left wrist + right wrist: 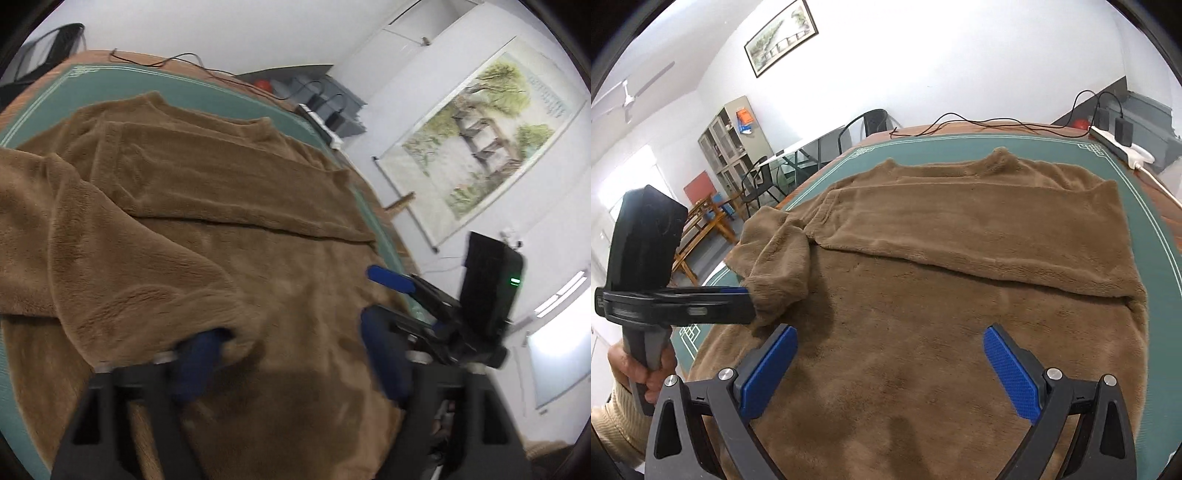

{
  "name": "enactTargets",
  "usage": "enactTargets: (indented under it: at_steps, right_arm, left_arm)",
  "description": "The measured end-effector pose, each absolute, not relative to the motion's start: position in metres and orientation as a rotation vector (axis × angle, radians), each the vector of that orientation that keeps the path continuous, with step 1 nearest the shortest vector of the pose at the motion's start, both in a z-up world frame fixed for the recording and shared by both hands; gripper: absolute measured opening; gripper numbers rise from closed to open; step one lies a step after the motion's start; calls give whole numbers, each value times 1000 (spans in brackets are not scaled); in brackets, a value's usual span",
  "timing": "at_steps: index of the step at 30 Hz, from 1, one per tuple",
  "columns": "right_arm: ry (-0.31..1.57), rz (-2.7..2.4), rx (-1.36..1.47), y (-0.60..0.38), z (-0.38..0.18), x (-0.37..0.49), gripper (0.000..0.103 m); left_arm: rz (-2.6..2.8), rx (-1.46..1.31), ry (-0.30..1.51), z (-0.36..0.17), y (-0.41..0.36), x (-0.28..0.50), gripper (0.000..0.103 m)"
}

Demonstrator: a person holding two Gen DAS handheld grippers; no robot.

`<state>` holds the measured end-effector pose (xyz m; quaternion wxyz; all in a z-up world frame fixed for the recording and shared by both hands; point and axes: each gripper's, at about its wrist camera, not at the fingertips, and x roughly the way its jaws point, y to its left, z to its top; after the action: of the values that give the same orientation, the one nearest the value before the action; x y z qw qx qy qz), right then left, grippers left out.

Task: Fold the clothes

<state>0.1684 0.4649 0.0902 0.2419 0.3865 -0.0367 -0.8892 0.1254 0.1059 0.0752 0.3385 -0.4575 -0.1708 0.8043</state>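
**Left tool holds the sleeve; right tool waits open above the hem**

A brown fleece sweater [960,258] lies spread on the green felt-covered surface [1156,236], collar at the far edge, hem near. Its right sleeve is already folded across the chest, running left to right. The left tool [750,302] is clamped on the bunched cuff of the left sleeve [779,258], lifted at the sweater's left edge. The right tool [890,363] hovers with its blue pads spread wide, gripping nothing, over the near body panel. The sleeve's length points rightward across the chest, so the left hand [639,365] seems better placed to carry it over.
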Motion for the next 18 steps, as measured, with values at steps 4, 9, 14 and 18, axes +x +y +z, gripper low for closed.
enactTargets:
  at_steps: [4,9,14,18]
  right_arm:
    - [11,-2420,1025,451,94,174,102]
    - [317,-2325,895,402,101,196,102]
    - [629,-2187,773,348,103,218,102]
    - [896,-2155,718,308,91,224,102]
  left_arm:
    - [2109,-1118,-442,92,96,142,84]
    - [2185,-998,-582,109,59,151,85]
    - [2266,-987,-698,101,29,154,85]
    - [2270,-1015,-790,84,12,152,85]
